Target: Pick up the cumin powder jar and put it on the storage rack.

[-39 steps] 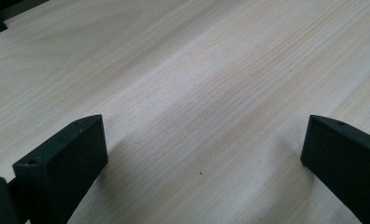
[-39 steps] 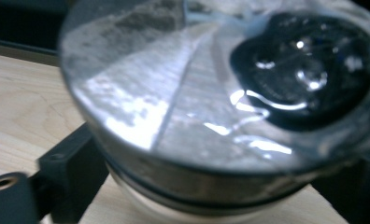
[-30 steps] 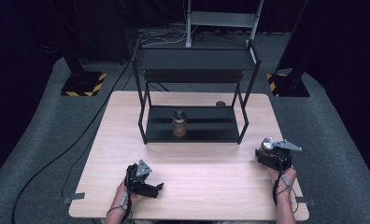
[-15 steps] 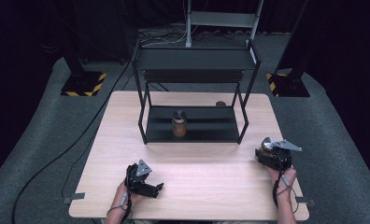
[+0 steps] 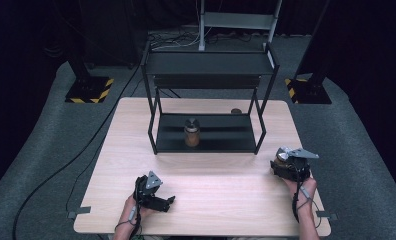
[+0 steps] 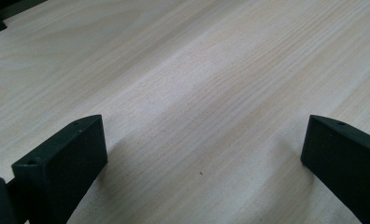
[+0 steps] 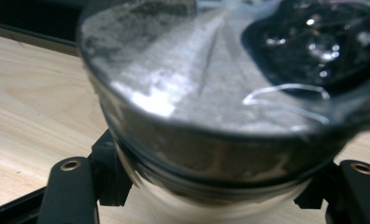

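The pale wood-grain worktop [image 5: 226, 195] has rounded corners and a broad bare stretch across its near half, between the two hands. At 12 o'clock on it stands a black metal-framed rack [image 5: 206, 100] with slim square legs, a dark lower shelf and a dark upper tier; on the lower shelf, left of centre, sits a small brown jar [image 5: 191, 133] with a dark lid, upright and apart from the legs. A small dark round thing [image 5: 236, 111] lies on the worktop behind the rack toward 1 o'clock, too small to identify. The left claw [image 5: 167, 202] rests near the front edge at about 7 o'clock, held in a hand, its jaws spread wide with nothing between them; in the left gripper view the two blocky, matte black jaws frame bare wood grain [image 6: 202, 107]. The right claw [image 5: 281, 167] sits at about 4 o'clock, close to the right edge, and its jaws are closed against a round container [image 7: 220, 116]: in the right gripper view this has a shiny, scuffed silvery lid and a clear neck pinched between the black jaws. Grey carpeted floor [image 5: 46, 150] surrounds the worktop, with a black cable [image 5: 86, 150] trailing along its left.
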`<state>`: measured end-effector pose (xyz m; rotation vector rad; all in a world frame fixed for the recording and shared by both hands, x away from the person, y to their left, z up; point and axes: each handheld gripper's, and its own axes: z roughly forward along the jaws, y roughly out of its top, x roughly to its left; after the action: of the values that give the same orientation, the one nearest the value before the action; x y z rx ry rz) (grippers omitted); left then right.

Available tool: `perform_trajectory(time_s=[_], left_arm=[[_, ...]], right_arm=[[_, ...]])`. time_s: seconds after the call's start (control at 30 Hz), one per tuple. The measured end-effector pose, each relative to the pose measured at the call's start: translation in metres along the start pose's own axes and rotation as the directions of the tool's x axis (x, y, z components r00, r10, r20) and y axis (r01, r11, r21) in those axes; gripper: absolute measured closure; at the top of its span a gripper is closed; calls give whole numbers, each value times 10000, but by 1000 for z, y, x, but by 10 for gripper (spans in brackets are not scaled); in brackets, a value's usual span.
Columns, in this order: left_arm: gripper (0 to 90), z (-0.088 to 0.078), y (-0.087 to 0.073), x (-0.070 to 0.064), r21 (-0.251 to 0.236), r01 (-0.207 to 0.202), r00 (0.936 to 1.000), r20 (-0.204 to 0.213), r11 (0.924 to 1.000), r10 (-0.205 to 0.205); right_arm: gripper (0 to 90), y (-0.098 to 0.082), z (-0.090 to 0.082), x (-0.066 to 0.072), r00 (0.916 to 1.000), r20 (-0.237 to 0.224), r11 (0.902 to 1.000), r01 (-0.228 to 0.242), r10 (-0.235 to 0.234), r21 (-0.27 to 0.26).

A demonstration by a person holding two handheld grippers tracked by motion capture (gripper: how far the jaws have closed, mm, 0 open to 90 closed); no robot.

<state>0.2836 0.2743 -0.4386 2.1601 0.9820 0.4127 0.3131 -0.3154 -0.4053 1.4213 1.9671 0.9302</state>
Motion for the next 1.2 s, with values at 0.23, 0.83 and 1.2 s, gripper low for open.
perform_trajectory(time_s=[0.23,0.83,1.2], left_arm=[[0,0,0,0,2,1,10000,1,10000,-1],[0,0,0,0,1,3,10000,2,10000,-3],[0,0,0,0,2,2,10000,2,10000,-2]], right_arm=[[300,14,2,7,9987,-260,9983,437,-427,396],[300,35,9,23,9912,-824,9899,1108,-1036,882],[300,46,13,28,9864,-1061,9843,1370,-1253,1112]])
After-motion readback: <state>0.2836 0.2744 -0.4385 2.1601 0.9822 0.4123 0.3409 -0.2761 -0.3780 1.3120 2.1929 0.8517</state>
